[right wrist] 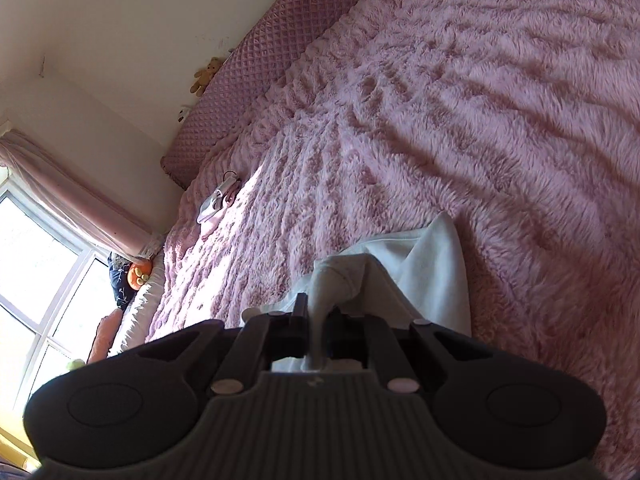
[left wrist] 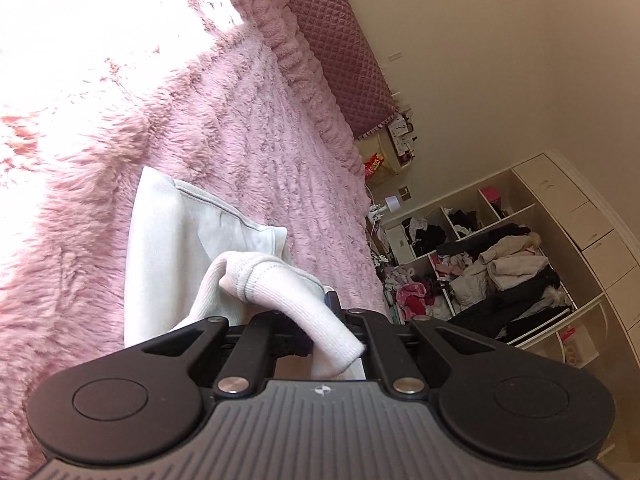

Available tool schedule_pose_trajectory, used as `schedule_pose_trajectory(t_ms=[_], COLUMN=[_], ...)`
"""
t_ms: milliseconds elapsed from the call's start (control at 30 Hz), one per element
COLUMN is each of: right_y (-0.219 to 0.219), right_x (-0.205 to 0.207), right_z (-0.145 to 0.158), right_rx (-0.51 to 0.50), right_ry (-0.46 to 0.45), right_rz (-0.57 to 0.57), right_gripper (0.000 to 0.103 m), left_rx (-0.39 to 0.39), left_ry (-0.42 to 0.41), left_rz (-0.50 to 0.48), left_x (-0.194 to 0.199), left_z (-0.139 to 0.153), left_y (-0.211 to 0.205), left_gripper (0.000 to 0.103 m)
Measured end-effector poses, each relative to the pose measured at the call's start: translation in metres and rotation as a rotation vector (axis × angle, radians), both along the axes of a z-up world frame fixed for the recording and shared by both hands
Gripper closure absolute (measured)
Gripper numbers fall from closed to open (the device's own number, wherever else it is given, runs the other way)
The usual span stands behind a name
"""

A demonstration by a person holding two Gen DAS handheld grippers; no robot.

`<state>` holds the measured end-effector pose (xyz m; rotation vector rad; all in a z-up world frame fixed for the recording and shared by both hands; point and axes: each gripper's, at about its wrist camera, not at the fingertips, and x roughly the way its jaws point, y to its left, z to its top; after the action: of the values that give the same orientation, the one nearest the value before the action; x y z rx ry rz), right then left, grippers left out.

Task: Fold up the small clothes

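Observation:
A small white garment (left wrist: 168, 248) lies on the fluffy pink bed cover (left wrist: 100, 120). My left gripper (left wrist: 318, 320) is shut on its ribbed white cuff (left wrist: 280, 292), which bunches up over the fingers. In the right wrist view the same white garment (right wrist: 436, 264) shows, and my right gripper (right wrist: 316, 320) is shut on a pinched fold of it (right wrist: 332, 284), lifted off the pink cover (right wrist: 480, 100). The fingertips of both grippers are mostly hidden by cloth.
A quilted mauve headboard (left wrist: 340, 48) runs along the wall. Open shelves stuffed with clothes (left wrist: 492, 272) stand beyond the bed. A small pile of pink and white clothes (right wrist: 218, 204) lies far up the bed. A window with a pink curtain (right wrist: 52, 200) is at left.

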<state>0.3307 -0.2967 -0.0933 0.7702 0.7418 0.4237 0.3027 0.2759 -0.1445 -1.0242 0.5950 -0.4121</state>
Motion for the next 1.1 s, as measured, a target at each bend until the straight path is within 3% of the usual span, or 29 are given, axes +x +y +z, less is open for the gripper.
schedule_pose_trajectory(t_ms=[67,167,267,333,400,433,467,533,567,667,733,933,1100], right_y=[0.005,0.009,0.002,-0.001,-0.003,-0.005,-0.009,-0.021,-0.028,-0.049,-0.055,-0.053,-0.043], right_x=[0.013,0.028,0.038,0.041,0.039,0.038,0.034,0.027,0.023,0.006,-0.012,-0.089,-0.126], right_z=[-0.016,-0.036,-0.048,-0.048,-0.044,-0.042,-0.039,-0.031,-0.027,-0.016,-0.009,-0.004,-0.018], right_rx=[-0.028,-0.048,0.020,0.034,0.032,0.038,0.052,0.078,0.084,0.101,0.049,-0.257,-0.363], right_ry=[0.038,0.083,0.128,0.135,0.122,0.119,0.118,0.100,0.082,0.059,0.043,-0.028,-0.043], right_rz=[-0.011,-0.023,-0.064,-0.064,-0.050,-0.048,-0.052,-0.079,-0.102,-0.145,-0.121,0.021,0.107], right_gripper=[0.101,0.098,0.093,0.089,0.087,0.080,0.074,0.057,0.055,0.055,0.055,0.054,0.055], left_rx=[0.024,-0.006,-0.019,0.028,0.066,0.068,0.057,0.007,-0.021,-0.038,0.025,0.220,0.211], left_ry=[0.056,0.144,0.217,0.218,0.211,0.205,0.196,0.134,0.112,0.116,0.109,0.112,0.153], left_rz=[0.002,0.008,-0.013,-0.048,-0.060,-0.043,0.000,0.081,0.116,0.136,0.122,0.055,0.027], left_x=[0.012,0.026,0.038,0.044,0.043,0.039,0.033,0.016,0.006,-0.022,-0.045,-0.128,-0.156], left_z=[-0.012,-0.027,-0.027,-0.016,-0.002,0.004,0.012,0.023,0.025,0.024,0.026,0.008,-0.013], left_y=[0.001,0.009,0.018,0.021,0.026,0.032,0.042,0.062,0.069,0.079,0.073,0.036,0.020], left_gripper=[0.097,0.092,0.084,0.082,0.072,0.060,0.053,0.051,0.044,0.042,0.042,0.042,0.042])
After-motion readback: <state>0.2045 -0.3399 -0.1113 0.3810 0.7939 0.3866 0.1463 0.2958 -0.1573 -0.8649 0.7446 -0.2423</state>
